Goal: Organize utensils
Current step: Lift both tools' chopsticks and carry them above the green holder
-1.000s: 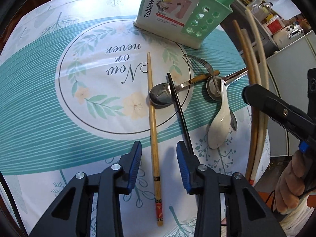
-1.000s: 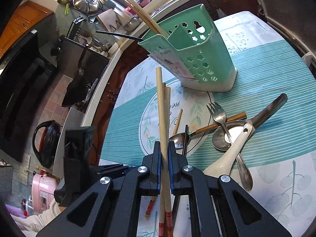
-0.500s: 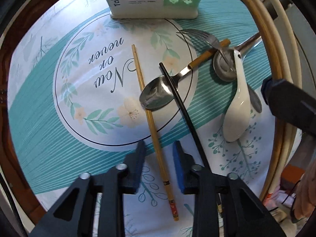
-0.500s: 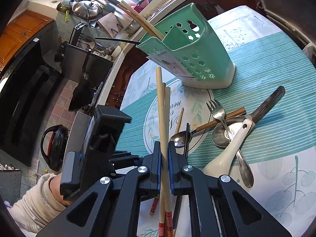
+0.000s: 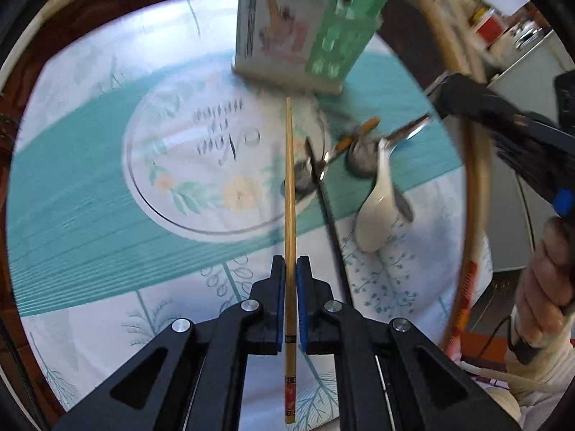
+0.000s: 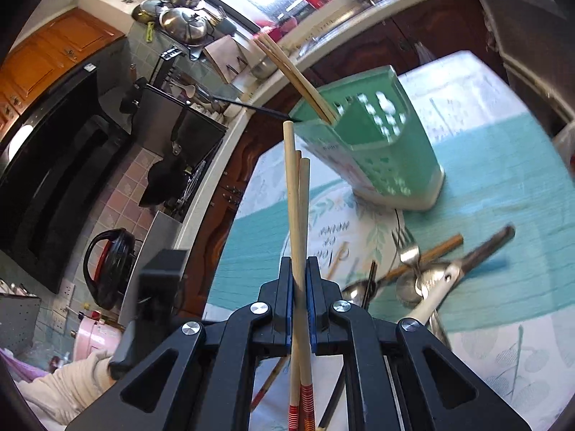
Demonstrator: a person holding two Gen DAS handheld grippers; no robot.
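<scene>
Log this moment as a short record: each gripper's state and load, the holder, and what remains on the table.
left gripper: shut on single bamboo chopstick
right gripper: shut on bundle of pale chopsticks
green utensil holder: upright, chopsticks already inside
on tablecloth: black chopstick, white ceramic spoon, fork, metal spoons

The left gripper [image 5: 290,269] had just been closing and pinched a bamboo chopstick [image 5: 289,194], which ran straight away from the jaws toward the green holder [image 5: 334,36] at the far side. To the right lay a black chopstick [image 5: 329,215], a white spoon [image 5: 375,215] and blurred metal spoons [image 5: 363,158] on the tablecloth [image 5: 90,194].
</scene>
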